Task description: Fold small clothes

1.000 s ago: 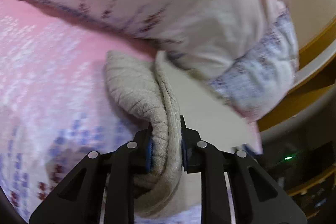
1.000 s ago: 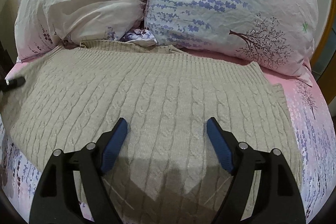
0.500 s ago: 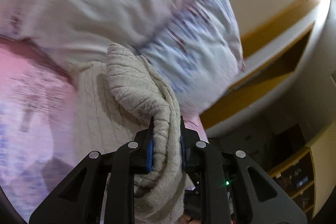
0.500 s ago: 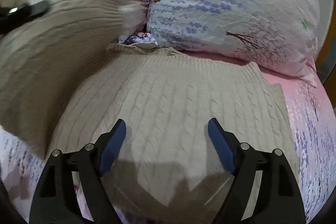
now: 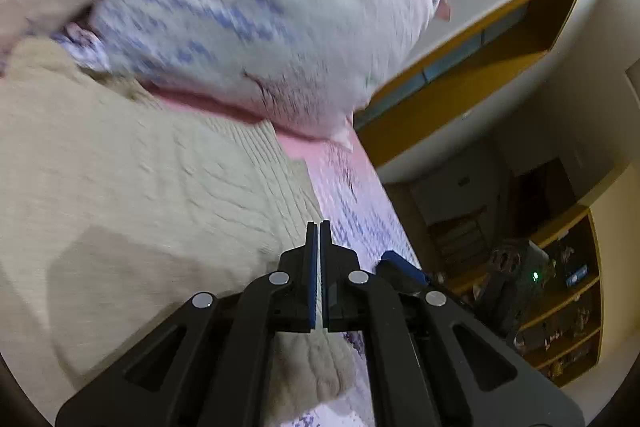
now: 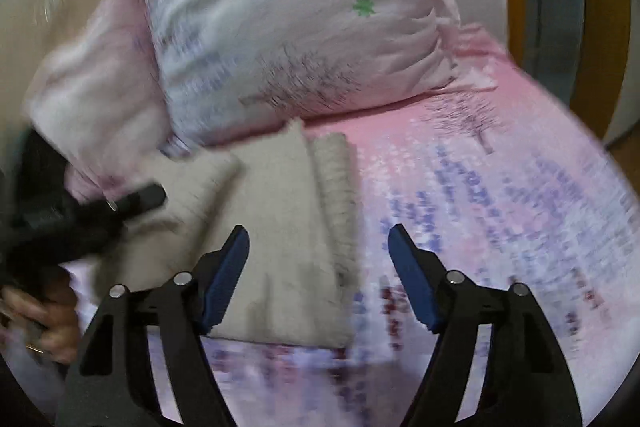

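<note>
A beige cable-knit sweater [image 6: 280, 239] lies folded over on the pink floral bed sheet [image 6: 500, 195]; it fills the left of the left wrist view [image 5: 140, 195]. My left gripper [image 5: 319, 227] is shut with nothing between its blue pads, just above the sweater's right edge. It also shows in the right wrist view [image 6: 136, 201], over the sweater's left part. My right gripper [image 6: 318, 239] is open and empty, over the sweater's right edge and the sheet. Both views are blurred.
Two floral pillows [image 6: 300, 27] lie behind the sweater at the head of the bed. A yellow wooden frame [image 5: 500, 39] and shelves with small items [image 5: 560, 307] stand to the right of the bed.
My left gripper carried the sweater's left side over to the right, let it go and shut empty. The sweater now lies folded. My right gripper stayed open and shifted right.
</note>
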Demonstrator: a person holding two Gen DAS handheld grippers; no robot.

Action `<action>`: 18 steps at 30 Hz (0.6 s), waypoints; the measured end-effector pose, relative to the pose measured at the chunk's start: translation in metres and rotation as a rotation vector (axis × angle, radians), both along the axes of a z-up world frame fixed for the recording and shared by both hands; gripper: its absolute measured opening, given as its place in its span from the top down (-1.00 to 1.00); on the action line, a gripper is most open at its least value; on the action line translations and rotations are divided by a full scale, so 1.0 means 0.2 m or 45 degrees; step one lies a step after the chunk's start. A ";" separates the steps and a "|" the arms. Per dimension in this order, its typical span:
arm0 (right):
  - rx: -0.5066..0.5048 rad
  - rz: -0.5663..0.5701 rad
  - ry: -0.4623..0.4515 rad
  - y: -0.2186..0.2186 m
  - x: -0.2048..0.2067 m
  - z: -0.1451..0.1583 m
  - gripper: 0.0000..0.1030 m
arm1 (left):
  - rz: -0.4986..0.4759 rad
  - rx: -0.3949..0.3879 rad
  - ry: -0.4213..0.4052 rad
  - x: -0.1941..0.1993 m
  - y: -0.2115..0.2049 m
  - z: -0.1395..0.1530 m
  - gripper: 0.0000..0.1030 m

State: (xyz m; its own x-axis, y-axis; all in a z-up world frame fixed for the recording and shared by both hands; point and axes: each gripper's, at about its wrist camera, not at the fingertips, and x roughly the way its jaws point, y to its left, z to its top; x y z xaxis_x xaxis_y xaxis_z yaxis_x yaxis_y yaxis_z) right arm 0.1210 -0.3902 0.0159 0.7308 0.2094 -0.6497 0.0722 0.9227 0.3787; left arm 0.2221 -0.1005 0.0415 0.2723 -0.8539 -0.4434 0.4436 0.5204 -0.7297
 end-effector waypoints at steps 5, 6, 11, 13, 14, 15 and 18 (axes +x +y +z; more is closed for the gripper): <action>0.472 0.212 0.079 0.05 0.15 -0.05 -0.40 | 0.268 0.134 -0.143 -0.03 0.33 0.09 -0.65; 0.517 0.247 0.126 0.10 0.20 -0.08 -0.40 | 0.340 0.178 -0.172 -0.03 0.39 0.10 -0.70; 0.550 0.310 0.265 0.29 0.37 -0.18 -0.25 | 0.419 0.356 -0.121 0.01 0.55 0.02 -0.70; 0.586 0.318 0.303 0.34 0.39 -0.22 -0.08 | 0.403 0.402 -0.076 0.02 0.57 -0.03 -0.70; 0.588 0.323 0.318 0.36 0.39 -0.23 -0.06 | 0.380 0.419 -0.039 0.03 0.56 -0.07 -0.70; 0.583 0.320 0.325 0.38 0.40 -0.24 -0.02 | 0.367 0.420 -0.018 0.01 0.58 -0.09 -0.70; 0.608 0.346 0.318 0.41 0.43 -0.24 0.13 | 0.331 0.384 0.036 0.01 0.57 -0.16 -0.70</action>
